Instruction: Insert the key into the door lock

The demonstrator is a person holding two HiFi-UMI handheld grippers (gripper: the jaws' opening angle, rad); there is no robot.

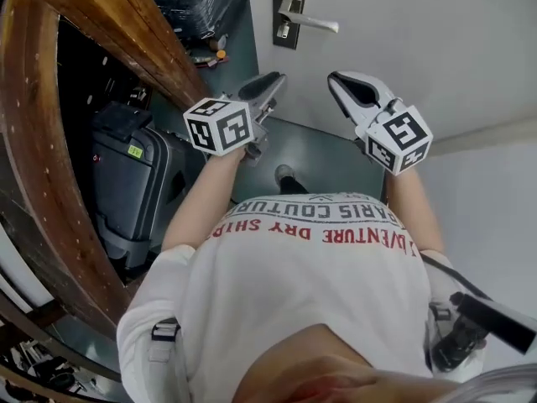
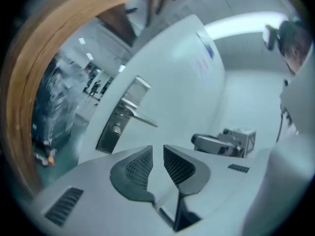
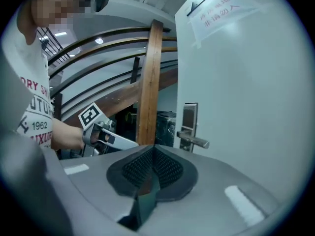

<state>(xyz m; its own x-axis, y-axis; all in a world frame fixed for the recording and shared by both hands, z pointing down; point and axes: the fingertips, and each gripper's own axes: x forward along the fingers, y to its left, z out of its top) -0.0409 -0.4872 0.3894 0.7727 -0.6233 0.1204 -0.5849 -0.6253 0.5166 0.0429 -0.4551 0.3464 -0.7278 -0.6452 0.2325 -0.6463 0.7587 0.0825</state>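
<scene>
– Left gripper (image 2: pixel 157 149): state?
– Released. Its jaws stand a narrow gap apart with nothing between them. It is held up in front of the white door (image 1: pixel 419 49) and aimed towards the lock plate (image 2: pixel 118 119), well short of it.
– Right gripper (image 3: pixel 153 150)?
– Clenched. The ribbed pads (image 3: pixel 167 168) meet along their length. No key shows beyond the tips, either in the right gripper view or in the head view. Whether a thin blade is pinched inside cannot be told.
– Location of the key, then?
– Not visible in any view. The lock sits near the door's edge: a metal plate with a lever handle (image 1: pixel 312 23), and the cylinder (image 2: pixel 116 129) just below the lever. Both grippers are apart from it.
– Expected handling of the key?
– Judgement only: small, light, stiff metal, flat and smooth. It should not deform, but it is likely to pivot or slip between the pads if gripped near an edge.
– Recommended hold?
– Pinch the flat bow squarely, faces against the ribbing. Leave the blade fully free and in line with the jaws. Align the blade with the cylinder slot before pushing, because a skewed blade would probably jam or twist out of the grip.
</scene>
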